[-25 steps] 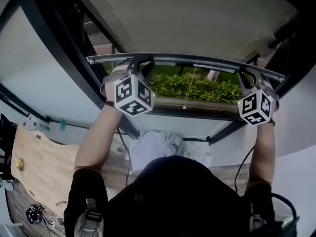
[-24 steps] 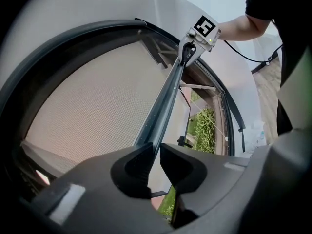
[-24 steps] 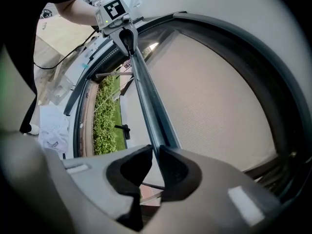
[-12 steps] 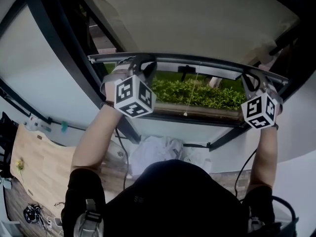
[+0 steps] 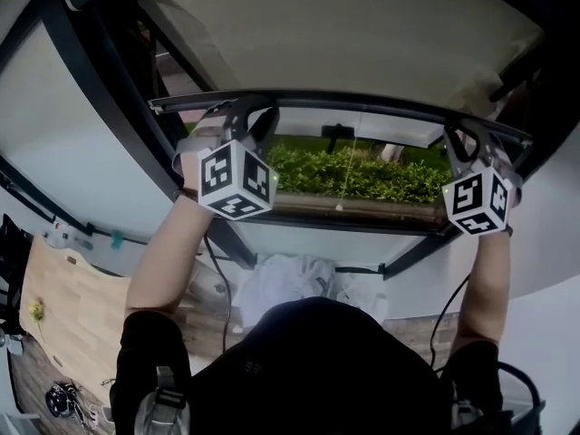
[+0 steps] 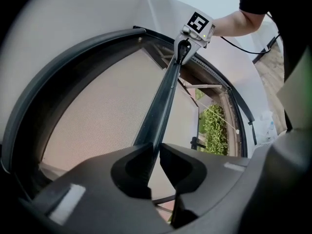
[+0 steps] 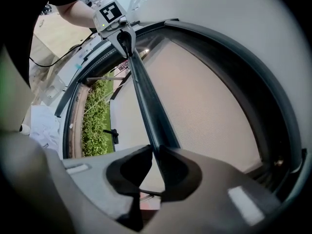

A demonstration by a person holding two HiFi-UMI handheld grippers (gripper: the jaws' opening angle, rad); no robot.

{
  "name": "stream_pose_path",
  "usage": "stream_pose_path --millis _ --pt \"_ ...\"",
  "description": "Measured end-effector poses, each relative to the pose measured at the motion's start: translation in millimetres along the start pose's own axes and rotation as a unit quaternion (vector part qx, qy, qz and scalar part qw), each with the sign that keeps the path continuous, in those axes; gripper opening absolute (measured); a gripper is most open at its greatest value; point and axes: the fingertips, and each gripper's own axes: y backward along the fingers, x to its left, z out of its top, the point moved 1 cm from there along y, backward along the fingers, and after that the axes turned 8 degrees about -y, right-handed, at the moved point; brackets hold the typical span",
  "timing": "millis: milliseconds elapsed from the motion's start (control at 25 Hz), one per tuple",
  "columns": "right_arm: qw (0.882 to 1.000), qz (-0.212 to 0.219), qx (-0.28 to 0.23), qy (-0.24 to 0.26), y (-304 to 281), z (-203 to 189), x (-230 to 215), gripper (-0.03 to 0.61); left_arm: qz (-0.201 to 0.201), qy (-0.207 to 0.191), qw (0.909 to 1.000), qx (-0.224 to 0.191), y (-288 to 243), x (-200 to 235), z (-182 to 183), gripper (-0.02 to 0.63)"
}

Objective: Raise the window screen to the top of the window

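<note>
The window screen is a beige mesh [image 5: 344, 34] ending in a dark bottom bar [image 5: 362, 101] that runs across the window in the head view. My left gripper [image 5: 246, 118] is shut on the bar's left end, and my right gripper [image 5: 468, 140] is shut on its right end. In the left gripper view the bar [image 6: 163, 101] passes between the jaws of the left gripper [image 6: 155, 147] and runs away to the right gripper [image 6: 183, 50]. The right gripper view mirrors this: its gripper [image 7: 157, 150] clamps the bar [image 7: 146, 101], with the left gripper [image 7: 124, 40] at the far end.
Below the bar the opening shows a green hedge [image 5: 362, 175] and a thin hanging pull cord [image 5: 349, 166]. Dark window frame posts [image 5: 100, 80] flank the screen. On the floor lie a white cloth [image 5: 290, 279], a wooden board [image 5: 72, 306] and cables.
Both grippers have gone up with the bar held between them. The gap under the bar is taller and shows more of the hedge.
</note>
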Motion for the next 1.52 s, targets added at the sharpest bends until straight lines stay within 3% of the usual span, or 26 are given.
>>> stream_pose_path --millis 360,1200,1520 --pt "1.0 -0.021 -0.021 0.006 9.6 15.7 -23.7 0.048 0.021 0.015 0.9995 -0.018 9.0 29.7 6.7 0.051" --pt "0.996 -0.073 -0.036 0.023 27.0 47.7 -76.6 0.047 0.075 -0.025 0.9967 -0.019 26.5 87.6 24.0 0.049" --pt "0.996 -0.076 -0.04 0.029 28.0 56.3 -91.5 0.046 0.072 -0.018 0.9968 -0.029 26.8 105.1 27.6 0.051"
